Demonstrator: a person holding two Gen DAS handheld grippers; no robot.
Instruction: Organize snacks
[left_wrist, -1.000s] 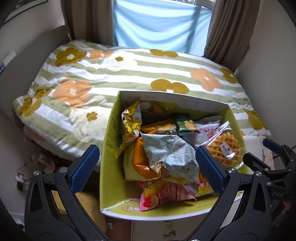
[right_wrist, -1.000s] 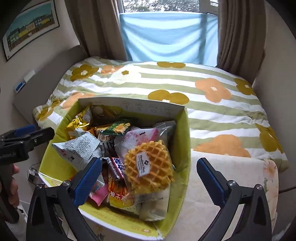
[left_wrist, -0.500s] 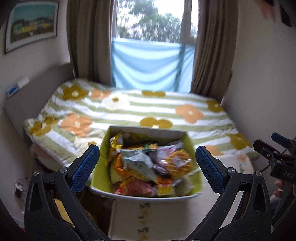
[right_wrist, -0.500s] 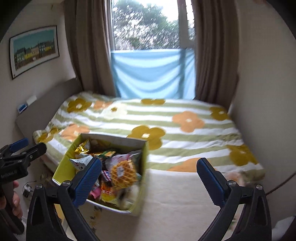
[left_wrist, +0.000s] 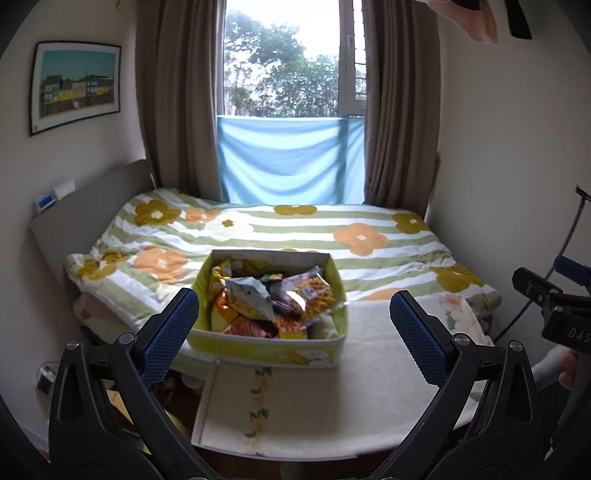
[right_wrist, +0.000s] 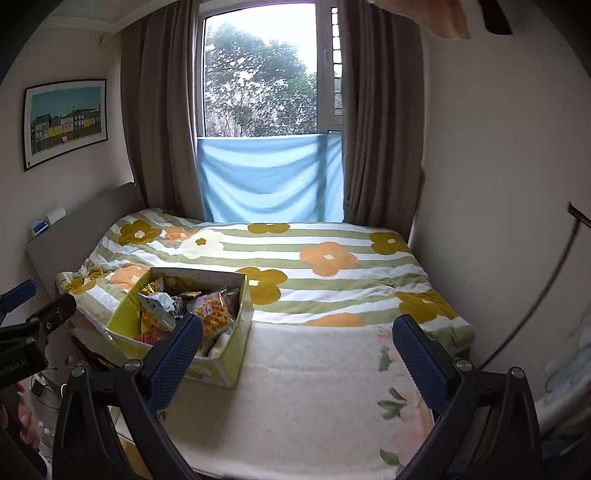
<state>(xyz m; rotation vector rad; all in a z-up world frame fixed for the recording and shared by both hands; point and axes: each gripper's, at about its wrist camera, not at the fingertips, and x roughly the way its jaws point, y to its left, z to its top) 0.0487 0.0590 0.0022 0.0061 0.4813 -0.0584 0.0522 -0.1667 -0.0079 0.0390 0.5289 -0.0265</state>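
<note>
A yellow-green cardboard box (left_wrist: 258, 349) full of snack packets stands on the near end of the bed; it also shows in the right wrist view (right_wrist: 229, 358). On top lie a waffle packet (left_wrist: 314, 295) and a grey-blue bag (left_wrist: 251, 295). My left gripper (left_wrist: 293, 321) is open and empty, held back from the box and facing it. My right gripper (right_wrist: 297, 343) is open and empty, to the right of the box, above the cream blanket (right_wrist: 303, 387).
The bed carries a striped flower quilt (left_wrist: 295, 229) and fills the room up to the window with brown curtains and a blue cloth (left_wrist: 291, 158). A headboard (left_wrist: 81, 225) lines the left wall. A wall stands close on the right.
Both grippers have pulled back and up from just over the box, so the box now looks small and far. Both stay open and empty.
</note>
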